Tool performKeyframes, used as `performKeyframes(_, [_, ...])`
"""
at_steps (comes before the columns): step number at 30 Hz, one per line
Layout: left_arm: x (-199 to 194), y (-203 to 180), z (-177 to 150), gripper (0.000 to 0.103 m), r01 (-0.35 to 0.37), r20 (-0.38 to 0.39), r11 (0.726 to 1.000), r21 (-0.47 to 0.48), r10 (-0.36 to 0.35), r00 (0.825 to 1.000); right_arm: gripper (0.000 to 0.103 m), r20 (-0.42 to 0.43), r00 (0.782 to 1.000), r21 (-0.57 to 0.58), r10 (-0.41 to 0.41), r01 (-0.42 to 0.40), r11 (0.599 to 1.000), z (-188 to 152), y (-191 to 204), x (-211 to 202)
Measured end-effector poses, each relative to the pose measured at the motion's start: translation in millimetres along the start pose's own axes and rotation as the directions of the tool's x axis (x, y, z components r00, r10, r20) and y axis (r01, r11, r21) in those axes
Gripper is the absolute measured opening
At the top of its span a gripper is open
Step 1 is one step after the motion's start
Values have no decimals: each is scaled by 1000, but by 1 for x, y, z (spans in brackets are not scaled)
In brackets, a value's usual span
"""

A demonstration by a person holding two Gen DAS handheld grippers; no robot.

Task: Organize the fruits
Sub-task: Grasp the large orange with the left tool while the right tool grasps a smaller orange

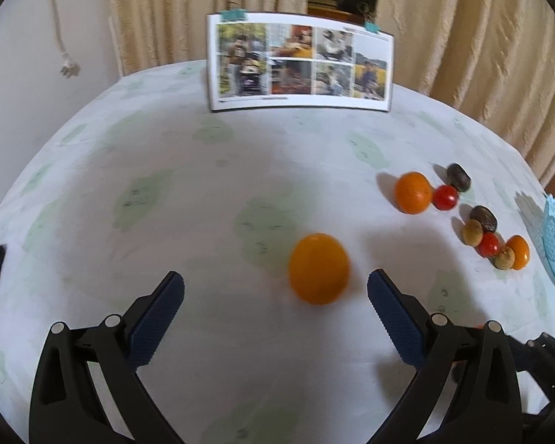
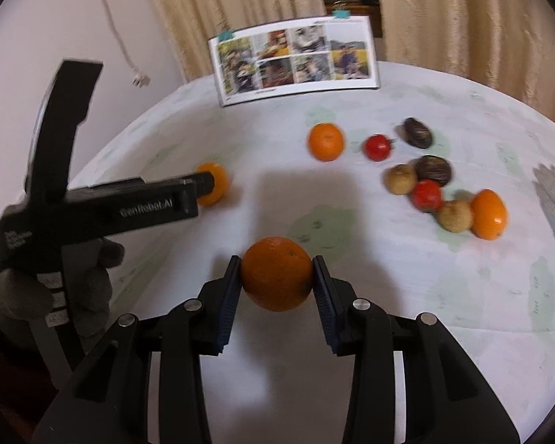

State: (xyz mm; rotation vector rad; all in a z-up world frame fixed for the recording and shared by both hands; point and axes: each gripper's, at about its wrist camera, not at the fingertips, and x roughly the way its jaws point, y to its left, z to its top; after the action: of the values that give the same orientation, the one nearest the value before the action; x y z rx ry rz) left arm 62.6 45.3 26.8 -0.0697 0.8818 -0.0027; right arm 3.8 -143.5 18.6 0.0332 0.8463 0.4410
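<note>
Pinching an orange (image 2: 276, 273) across its middle, my right gripper (image 2: 276, 277) has firm, round, slightly slick fruit: moderate squeeze only. My left gripper (image 1: 275, 290) gapes wide, empty, near another orange (image 1: 319, 268).

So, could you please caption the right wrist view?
Right gripper clamps an orange above the table.

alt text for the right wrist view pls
The right gripper is shut on an orange, held above a white patterned tablecloth. To its left, the open left gripper reaches toward a second orange; more small fruits lie at right, a photo sheet behind.
</note>
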Motion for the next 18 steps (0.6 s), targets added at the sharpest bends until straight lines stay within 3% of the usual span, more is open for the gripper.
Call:
performKeyframes(4, [11,-13,3,95,8,-7,999,32,-8,1000,40,27,1000,58,-14,13,998,-2,-19,-12])
performKeyframes(7, [18,-20,5,80,15,-13,998,61,-14,1000,40,42,999,90,-25,21,996,-4,-31,-20])
performKeyframes(9, [23,-23,5,62,21,-24,997,72,-19,1000,40,53,998,111,-32,26,994,-6,-38,-25])
performKeyframes(14, [28,-23,6,38,13,-29,997,70,-11,1000,40,87,995,160,-50,36,987,-8,-55,-38])
performKeyframes(18, [27,-25,5,37,6,-27,997,78,-4,1000,40,118,990,203,-77,52,978,-8,-73,-51])
